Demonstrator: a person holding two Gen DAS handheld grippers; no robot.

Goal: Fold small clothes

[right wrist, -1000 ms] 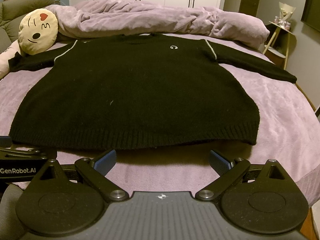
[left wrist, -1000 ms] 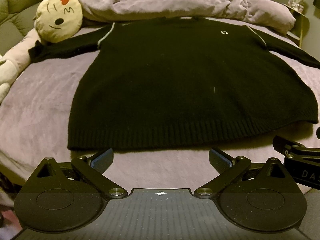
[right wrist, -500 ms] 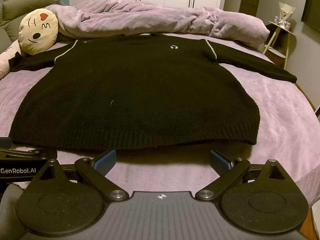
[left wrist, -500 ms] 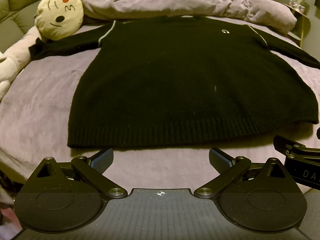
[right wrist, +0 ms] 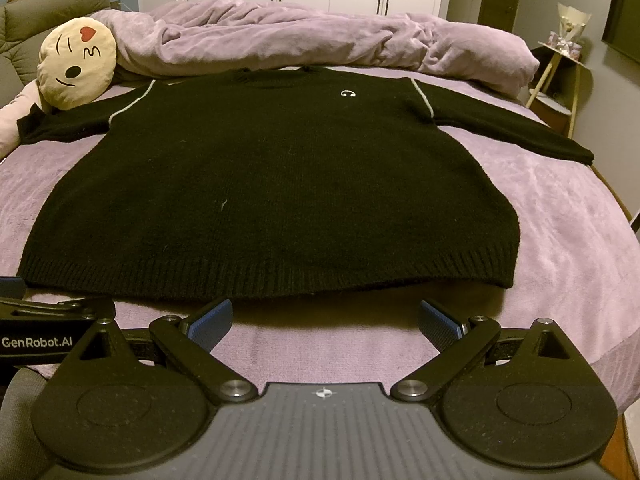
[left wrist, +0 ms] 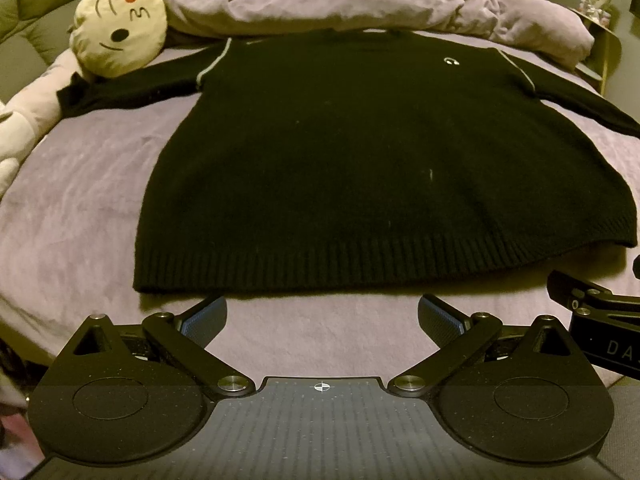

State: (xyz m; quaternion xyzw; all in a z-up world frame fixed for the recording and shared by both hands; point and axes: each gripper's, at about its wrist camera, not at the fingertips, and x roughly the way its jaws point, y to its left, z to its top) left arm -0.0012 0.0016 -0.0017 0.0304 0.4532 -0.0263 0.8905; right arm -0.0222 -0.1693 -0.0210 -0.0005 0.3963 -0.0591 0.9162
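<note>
On the lilac bedspread [left wrist: 80,208] a black knit sweater [left wrist: 360,168] is lying flat and face up, sleeves spread to either side and ribbed hem nearest the cameras. Readable writing is appearing only on the tools: in the right wrist view the neighbouring left gripper [left wrist: 322,316] is showing the white brand "GenRobot.AI" on its side at the left edge, while in the left wrist view the body of the right gripper [right wrist: 325,318] is showing only the letters "DA" before the frame cuts them off. On the sweater's chest a small white embroidered logo [right wrist: 348,93] — a curved, headphone-like mark — is sitting near the collar, and pale piping is running down each shoulder seam.

Both grippers are hovering just short of the hem, side by side, not touching the fabric. Each is holding its blue-padded fingers [left wrist: 204,322] wide apart with nothing between them; the right tool's pads [right wrist: 210,324] are likewise spread and empty.

Beyond the collar a rumpled lilac duvet [right wrist: 320,40] is lying heaped across the bed. A round cream emoji cushion [left wrist: 118,36] — winking, with a red heart — is resting on the end of one sleeve. No containers are appearing; a small side table [right wrist: 560,80] by the far wall is carrying a wrapped bouquet [right wrist: 572,26].
</note>
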